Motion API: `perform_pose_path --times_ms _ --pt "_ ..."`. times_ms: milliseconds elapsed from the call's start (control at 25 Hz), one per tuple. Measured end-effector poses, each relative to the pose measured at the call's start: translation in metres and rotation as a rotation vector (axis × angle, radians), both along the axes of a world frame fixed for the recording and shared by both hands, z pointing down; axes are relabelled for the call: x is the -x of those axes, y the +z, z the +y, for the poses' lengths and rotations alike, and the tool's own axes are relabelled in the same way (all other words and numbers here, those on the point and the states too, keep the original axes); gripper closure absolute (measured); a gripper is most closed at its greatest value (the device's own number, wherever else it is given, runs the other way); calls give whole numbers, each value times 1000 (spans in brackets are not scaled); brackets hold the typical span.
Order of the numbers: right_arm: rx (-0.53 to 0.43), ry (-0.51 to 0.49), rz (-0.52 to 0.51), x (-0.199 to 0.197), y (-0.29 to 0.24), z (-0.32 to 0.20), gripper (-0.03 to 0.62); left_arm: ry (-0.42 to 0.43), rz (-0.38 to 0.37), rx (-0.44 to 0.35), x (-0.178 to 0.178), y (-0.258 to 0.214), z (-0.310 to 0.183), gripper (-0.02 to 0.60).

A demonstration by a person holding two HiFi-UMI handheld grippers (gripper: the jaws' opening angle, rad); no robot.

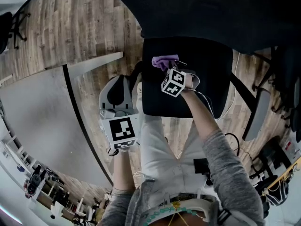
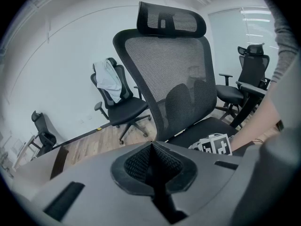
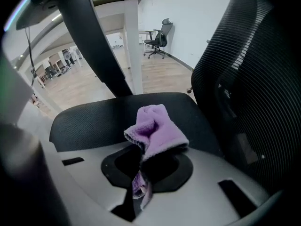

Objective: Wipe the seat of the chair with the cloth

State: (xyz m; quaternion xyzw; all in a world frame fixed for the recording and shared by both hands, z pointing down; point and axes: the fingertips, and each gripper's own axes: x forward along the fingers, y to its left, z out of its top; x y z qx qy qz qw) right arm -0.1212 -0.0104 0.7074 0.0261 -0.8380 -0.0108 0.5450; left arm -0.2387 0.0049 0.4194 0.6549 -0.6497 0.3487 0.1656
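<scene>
The fuzzy purple cloth [image 3: 157, 128] is pinched in the clenched right gripper [image 3: 141, 171]. It bunches over the black mesh chair seat [image 3: 89, 121] at frame centre, and sits upper centre in the head view. The left gripper [image 2: 153, 166], jaws pressed together on nothing, hangs left of the seat above the wood-plank floor [image 1: 84, 27].

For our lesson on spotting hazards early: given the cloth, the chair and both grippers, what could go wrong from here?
1. The right gripper pinches only part of the bunched purple cloth; rubbing the seat could pull it loose.
2. The backrest stands close beside it, so a wide sweep might bump it.
3. The left gripper is shut on nothing, away from the seat, so nothing steadies it if it swivels.
</scene>
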Motion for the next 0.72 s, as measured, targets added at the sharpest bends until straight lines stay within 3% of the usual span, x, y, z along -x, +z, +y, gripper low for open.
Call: perform_pose_path --times_ms 720 --pt "-12 38 78 -56 10 -15 546 -2 -5 -1 0 -1 1 572"
